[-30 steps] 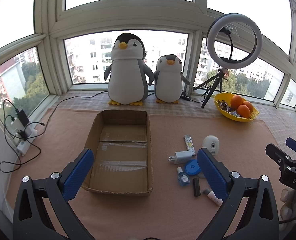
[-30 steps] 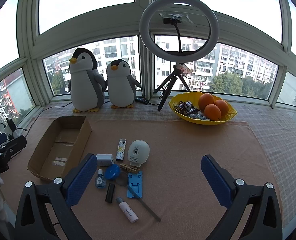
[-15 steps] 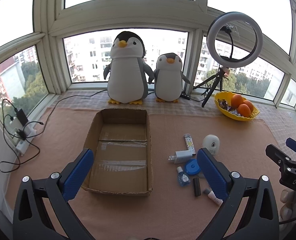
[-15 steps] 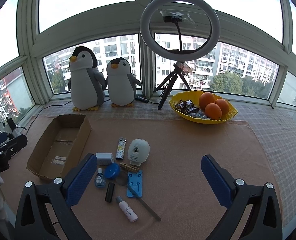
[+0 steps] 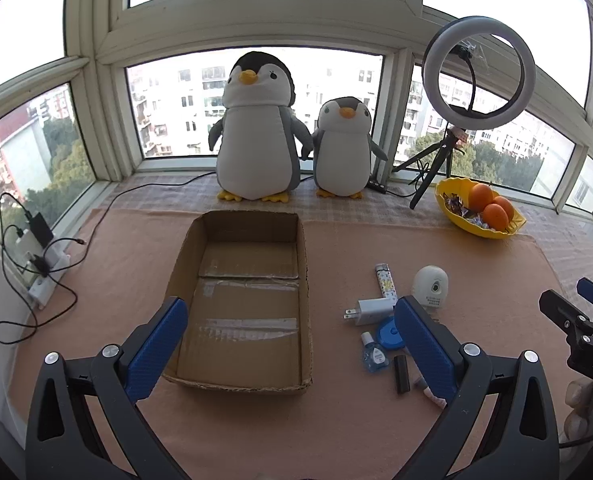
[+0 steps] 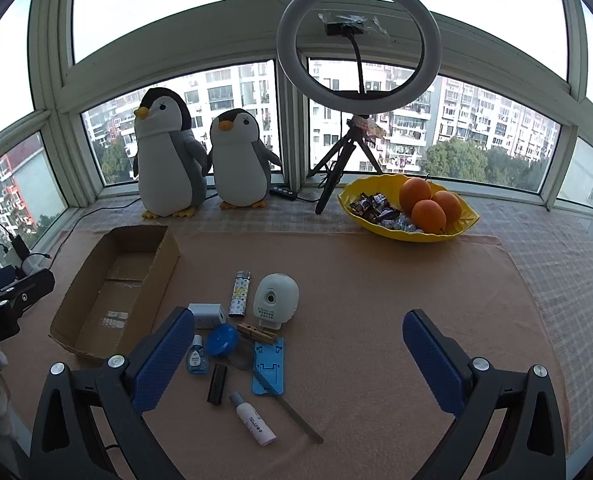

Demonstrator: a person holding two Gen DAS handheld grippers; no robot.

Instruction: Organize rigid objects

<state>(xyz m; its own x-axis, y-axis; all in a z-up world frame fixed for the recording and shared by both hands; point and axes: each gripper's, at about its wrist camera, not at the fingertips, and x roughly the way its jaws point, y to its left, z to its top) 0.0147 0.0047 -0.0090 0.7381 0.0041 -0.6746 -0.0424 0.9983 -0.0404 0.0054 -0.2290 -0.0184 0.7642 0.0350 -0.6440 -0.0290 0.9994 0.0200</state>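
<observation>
An open, empty cardboard box (image 5: 240,304) (image 6: 116,292) lies on the pink mat. Right of it is a cluster of small items: a white charger (image 5: 370,308) (image 6: 206,314), a patterned lighter (image 5: 384,282) (image 6: 239,292), a white egg-shaped device (image 5: 430,286) (image 6: 276,298), a blue round case (image 6: 221,340), a small blue bottle (image 6: 196,358), a black stick (image 6: 217,384), a clothespin (image 6: 256,333), a blue phone stand (image 6: 269,364) and a white tube (image 6: 252,420). My left gripper (image 5: 292,344) is open above the box's near end. My right gripper (image 6: 300,354) is open above the cluster.
Two plush penguins (image 5: 256,132) (image 5: 342,148) stand at the window. A ring light on a tripod (image 6: 356,80) and a yellow bowl of oranges and sweets (image 6: 408,208) stand at the back right. A power strip with cables (image 5: 36,264) lies at the left edge.
Both grippers have stayed open and nearly still; the views have shifted only slightly. Nothing on the mat has moved.
</observation>
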